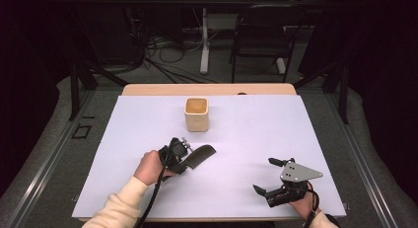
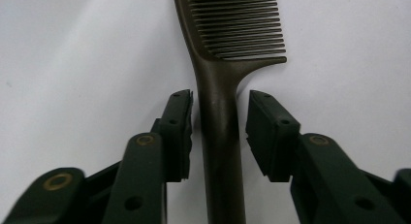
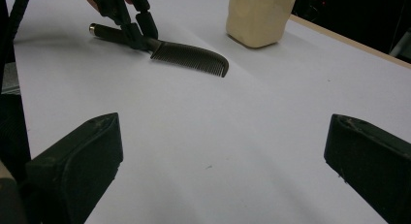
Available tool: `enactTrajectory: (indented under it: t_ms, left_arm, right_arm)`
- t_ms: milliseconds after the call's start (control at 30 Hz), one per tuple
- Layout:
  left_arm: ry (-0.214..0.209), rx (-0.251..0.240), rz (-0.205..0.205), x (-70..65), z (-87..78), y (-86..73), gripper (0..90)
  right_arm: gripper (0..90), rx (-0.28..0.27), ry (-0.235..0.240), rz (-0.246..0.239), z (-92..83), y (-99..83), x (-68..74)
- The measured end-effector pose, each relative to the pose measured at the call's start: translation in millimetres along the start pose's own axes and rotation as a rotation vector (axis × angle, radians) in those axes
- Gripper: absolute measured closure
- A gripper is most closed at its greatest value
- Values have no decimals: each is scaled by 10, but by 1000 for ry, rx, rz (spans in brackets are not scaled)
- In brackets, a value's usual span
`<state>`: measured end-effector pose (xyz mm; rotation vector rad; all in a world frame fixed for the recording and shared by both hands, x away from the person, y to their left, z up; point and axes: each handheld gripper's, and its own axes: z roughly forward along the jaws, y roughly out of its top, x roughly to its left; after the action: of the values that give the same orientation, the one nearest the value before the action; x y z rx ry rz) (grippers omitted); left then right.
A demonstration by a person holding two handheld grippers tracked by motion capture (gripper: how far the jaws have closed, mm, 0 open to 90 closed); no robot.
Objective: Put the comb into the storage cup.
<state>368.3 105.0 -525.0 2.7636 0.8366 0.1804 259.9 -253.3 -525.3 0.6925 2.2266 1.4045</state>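
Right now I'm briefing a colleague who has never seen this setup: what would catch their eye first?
Probably the dark comb lying left of centre on the white table, its handle between the left gripper's fingers, which have not visibly closed on it. Next, the cream cup standing upright farther back. The right gripper is open near the front right corner.

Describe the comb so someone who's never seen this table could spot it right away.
On the white table, look nearer the person than the cream square cup, at the left gripper. The comb lies flat there, handle between the jaws. It is dark, slim and toothed.
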Motion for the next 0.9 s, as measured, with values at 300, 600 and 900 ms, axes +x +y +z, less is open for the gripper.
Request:
enactTrajectory:
  t_ms: [300, 600, 900]
  left_arm:
    - [-19, 23, -7, 24, 20, 20, 671]
    - [-32, 14, -24, 31, 25, 11, 710]
    - [-31, -11, -28, 52, -11, -25, 716]
  right_arm:
    - [0, 2, 0, -2, 0, 1, 1]
    - [0, 3, 1, -2, 0, 0, 1]
    - [0, 3, 1, 1, -2, 0, 3]
